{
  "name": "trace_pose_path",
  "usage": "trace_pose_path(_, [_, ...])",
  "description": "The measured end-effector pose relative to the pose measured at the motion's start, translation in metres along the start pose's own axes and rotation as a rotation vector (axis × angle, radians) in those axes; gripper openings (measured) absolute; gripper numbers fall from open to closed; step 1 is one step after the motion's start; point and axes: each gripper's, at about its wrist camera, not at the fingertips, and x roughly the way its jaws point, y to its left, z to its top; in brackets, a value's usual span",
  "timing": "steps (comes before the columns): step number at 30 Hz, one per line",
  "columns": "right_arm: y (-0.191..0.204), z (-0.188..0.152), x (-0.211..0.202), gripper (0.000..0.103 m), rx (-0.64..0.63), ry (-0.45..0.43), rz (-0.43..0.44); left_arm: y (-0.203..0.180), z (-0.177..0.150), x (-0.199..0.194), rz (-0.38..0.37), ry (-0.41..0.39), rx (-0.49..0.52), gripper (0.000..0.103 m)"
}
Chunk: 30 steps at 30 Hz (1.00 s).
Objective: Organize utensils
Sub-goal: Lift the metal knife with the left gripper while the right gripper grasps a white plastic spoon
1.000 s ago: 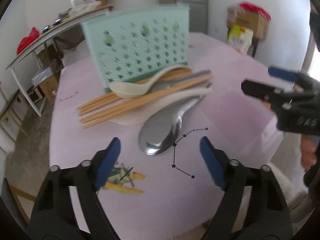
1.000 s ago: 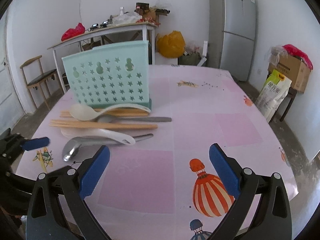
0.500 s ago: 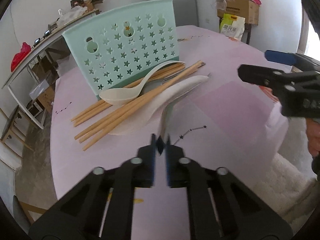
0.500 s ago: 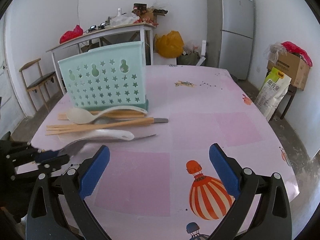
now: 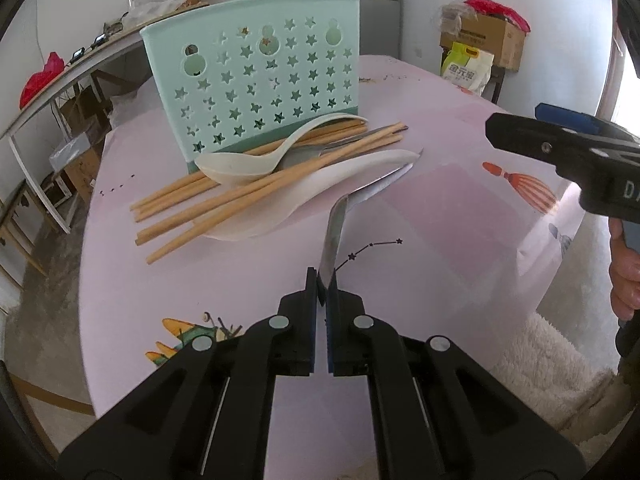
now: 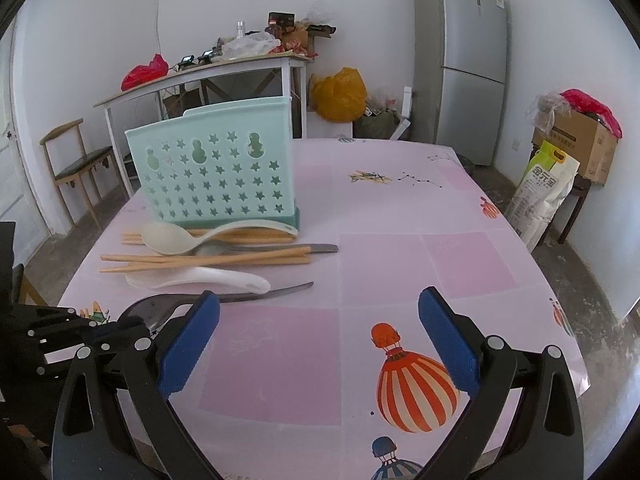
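My left gripper (image 5: 322,288) is shut on the bowl of a metal spoon (image 5: 340,220), lifted edge-on; its handle points toward the pile. In the right wrist view the same spoon (image 6: 240,298) shows at the left, held by the left gripper (image 6: 132,326). A mint utensil holder (image 5: 256,80) with star holes stands on the pink table (image 5: 460,208). In front of it lie wooden chopsticks (image 5: 240,196), a white spoon (image 5: 256,162), a white rice paddle (image 5: 320,196) and another metal utensil (image 6: 280,249). My right gripper (image 6: 316,344) is open and empty above the table's near edge.
A fridge (image 6: 460,60), a cluttered side table (image 6: 208,72), a chair (image 6: 76,160), a cardboard box (image 6: 580,144) and a rice bag (image 6: 544,196) stand around the table. The holder (image 6: 216,172) stands at the table's left side.
My left gripper closed on the metal spoon's bowl and lifted it, turning it on edge. The right gripper stayed open and barely moved.
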Motion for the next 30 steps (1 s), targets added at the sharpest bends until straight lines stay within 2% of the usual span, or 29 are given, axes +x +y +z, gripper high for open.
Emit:
trace_pose_path(6, [0.004, 0.002, -0.006, 0.097, -0.016, -0.007, -0.004, 0.011, -0.001, -0.013, -0.046, -0.039, -0.050, 0.002])
trace_pose_path(11, [0.009, 0.012, -0.013, 0.097, -0.057, -0.038, 0.013, 0.027, -0.005, -0.028, -0.102, -0.033, -0.125, 0.001])
trace_pose_path(17, [0.032, 0.039, -0.017, 0.095, -0.159, -0.108, 0.133, 0.053, -0.017, -0.042, -0.145, -0.016, -0.222, 0.001])
trace_pose_path(20, [0.051, 0.054, -0.005, 0.088, -0.218, -0.096, 0.240, 0.065, -0.025, -0.044, -0.159, -0.001, -0.269, 0.001])
trace_pose_path(22, [0.067, 0.061, 0.010, 0.079, -0.269, -0.058, 0.294, 0.070, -0.031, -0.044, -0.165, 0.005, -0.296, 0.001])
trace_pose_path(30, [0.126, 0.060, 0.066, 0.047, -0.439, 0.087, 0.369, 0.083, -0.043, -0.042, -0.197, 0.008, -0.368, 0.001])
